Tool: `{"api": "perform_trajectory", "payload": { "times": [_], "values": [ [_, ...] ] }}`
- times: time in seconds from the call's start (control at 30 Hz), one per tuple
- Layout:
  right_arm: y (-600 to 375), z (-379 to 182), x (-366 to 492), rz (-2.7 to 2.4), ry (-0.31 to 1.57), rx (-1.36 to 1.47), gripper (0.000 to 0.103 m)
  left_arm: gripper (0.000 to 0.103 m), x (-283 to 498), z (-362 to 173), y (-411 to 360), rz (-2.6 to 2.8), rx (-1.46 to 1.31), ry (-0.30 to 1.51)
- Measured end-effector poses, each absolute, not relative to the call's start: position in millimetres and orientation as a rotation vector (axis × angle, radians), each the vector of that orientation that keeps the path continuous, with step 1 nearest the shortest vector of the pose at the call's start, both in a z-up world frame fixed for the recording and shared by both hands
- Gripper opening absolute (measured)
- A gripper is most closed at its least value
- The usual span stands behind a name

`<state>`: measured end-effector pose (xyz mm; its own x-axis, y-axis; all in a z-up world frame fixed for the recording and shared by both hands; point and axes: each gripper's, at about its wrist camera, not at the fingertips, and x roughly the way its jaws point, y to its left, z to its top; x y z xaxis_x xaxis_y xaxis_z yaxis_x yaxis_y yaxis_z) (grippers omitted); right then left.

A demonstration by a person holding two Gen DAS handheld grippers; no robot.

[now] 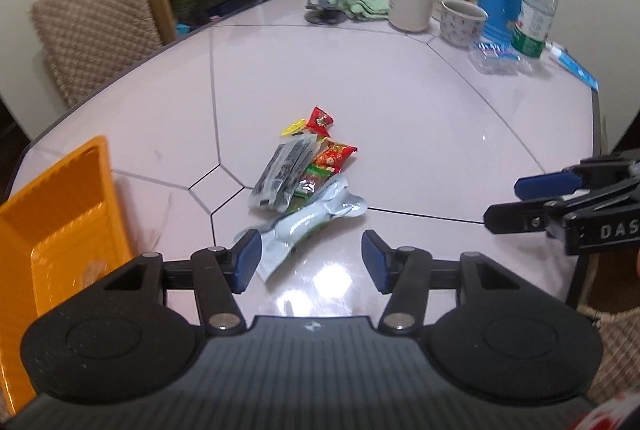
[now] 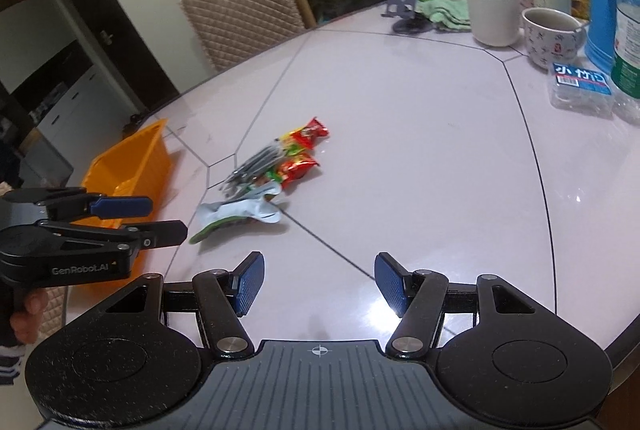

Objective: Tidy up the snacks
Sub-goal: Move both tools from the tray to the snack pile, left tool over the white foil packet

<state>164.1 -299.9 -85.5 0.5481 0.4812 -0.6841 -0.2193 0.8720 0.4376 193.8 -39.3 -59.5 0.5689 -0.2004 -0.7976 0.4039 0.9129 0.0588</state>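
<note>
Two hand-held grippers show: the left hand-held gripper (image 1: 310,260) tilts down at the tabletop (image 1: 400,133) with jaws spread and empty, and the right hand-held gripper (image 2: 318,284) likewise stands spread, holding nothing. One snack pile (image 1: 308,173) lies mid-frame in the left wrist view, just beyond the left fingertips; its pale blue packet (image 1: 308,228) reaches between them. One orange bin (image 1: 60,226) sits at lower left. Two mugs stand at upper right.
</note>
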Motion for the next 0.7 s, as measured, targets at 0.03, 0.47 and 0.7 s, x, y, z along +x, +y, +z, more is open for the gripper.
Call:
{"api": "perform_trajectory", "payload": {
  "times": [0.03,0.47,0.7],
  "values": [
    [-301,-87,167,0.414,0.905,0.322,0.061,0.053,198,-63,-40,-0.375,0.259,0.902],
    [-312,-102,188,0.339,0.953,0.373,0.061,0.069,250,-106,-48,-0.476,0.392,0.987],
    [-314,-106,196,0.311,0.966,0.386,0.061,0.058,257,-118,-48,-0.51,0.375,1.03]
  ]
}}
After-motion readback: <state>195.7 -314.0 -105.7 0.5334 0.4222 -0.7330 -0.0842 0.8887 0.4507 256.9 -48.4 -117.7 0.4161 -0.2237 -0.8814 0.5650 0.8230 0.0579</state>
